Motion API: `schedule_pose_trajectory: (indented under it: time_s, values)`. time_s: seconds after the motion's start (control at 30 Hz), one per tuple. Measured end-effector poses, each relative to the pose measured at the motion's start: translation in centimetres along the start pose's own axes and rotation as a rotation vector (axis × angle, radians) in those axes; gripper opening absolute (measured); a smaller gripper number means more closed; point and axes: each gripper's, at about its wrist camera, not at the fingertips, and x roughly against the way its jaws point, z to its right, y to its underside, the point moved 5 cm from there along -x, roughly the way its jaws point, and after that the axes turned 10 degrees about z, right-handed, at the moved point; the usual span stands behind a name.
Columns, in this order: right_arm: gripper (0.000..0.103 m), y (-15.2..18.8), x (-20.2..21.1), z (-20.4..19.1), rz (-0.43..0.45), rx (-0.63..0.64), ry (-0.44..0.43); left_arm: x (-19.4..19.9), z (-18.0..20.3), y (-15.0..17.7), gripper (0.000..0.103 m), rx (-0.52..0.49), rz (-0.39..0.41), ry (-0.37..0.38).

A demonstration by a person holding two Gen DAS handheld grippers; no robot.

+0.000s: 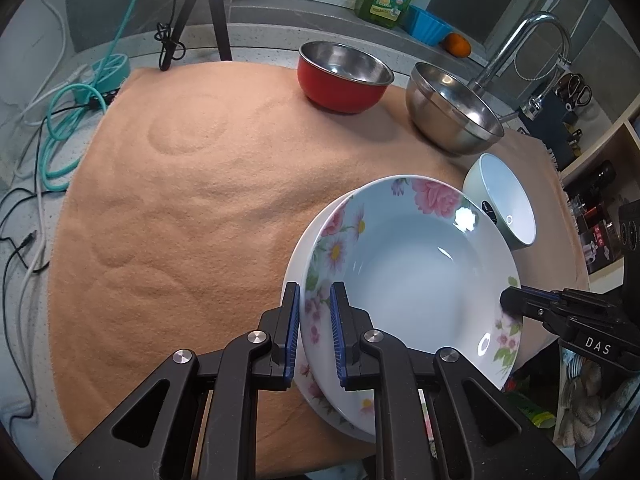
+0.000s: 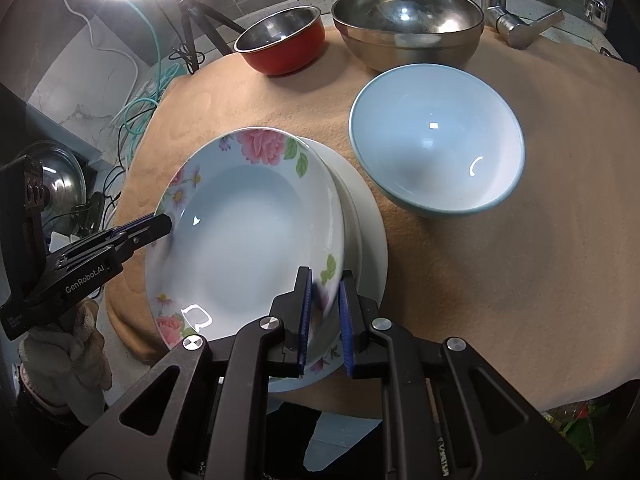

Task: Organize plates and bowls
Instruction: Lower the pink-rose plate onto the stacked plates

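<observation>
On the near edge of the orange mat (image 1: 168,200) a floral plate (image 1: 420,272) sits tilted over a plain white plate (image 2: 370,240), its far rim raised. Left gripper (image 1: 315,332) pitched steeply down, clamped on the floral plate's left rim, one pad inside, one outside. Right gripper (image 2: 325,312) also pitched steeply down, clamped on the opposite rim near the green-leaf print. Both tools enter from the near edge; a gloved hand (image 2: 64,356) shows under the left gripper in the right wrist view. Light blue bowl (image 2: 438,144) stands just beyond the plates, close to the white plate; contact not clear. Red bowl (image 1: 344,76) and steel bowl (image 1: 452,108) stand side by side at the mat's far edge, near the faucet (image 1: 520,48).
</observation>
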Motion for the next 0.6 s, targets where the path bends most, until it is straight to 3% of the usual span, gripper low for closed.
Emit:
schedule_pose_trajectory:
  time_s: [0.6]
  values:
    - [0.016, 0.6, 0.3, 1.1, 0.005, -0.118, -0.062, -0.2, 0.3, 0.0, 0.013, -0.024, -0.018, -0.008]
